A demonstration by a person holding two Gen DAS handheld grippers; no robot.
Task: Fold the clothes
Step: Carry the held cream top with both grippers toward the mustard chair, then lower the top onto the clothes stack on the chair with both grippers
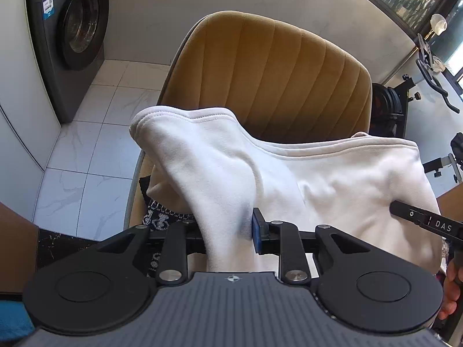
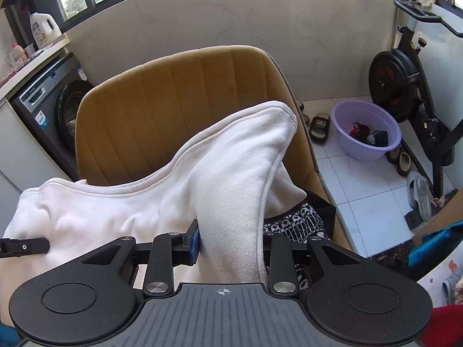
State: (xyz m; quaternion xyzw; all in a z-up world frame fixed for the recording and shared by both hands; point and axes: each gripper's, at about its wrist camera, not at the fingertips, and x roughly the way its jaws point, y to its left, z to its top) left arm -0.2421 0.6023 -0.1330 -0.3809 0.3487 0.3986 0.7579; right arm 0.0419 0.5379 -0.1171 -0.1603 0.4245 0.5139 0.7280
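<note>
White garment (image 1: 332, 179) | pinched by left gripper (image 1: 228, 237), right gripper (image 2: 228, 240) fingers | arm label "DAS" (image 1: 442, 227)

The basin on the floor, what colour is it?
Light purple basin, seen only in the right wrist view.

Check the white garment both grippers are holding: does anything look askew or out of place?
Nothing damaged or spilled. The white fleece garment is bunched and slung unevenly between the left gripper and right gripper, over the tan ribbed chair, with a black-and-white patterned cloth underneath.
</note>
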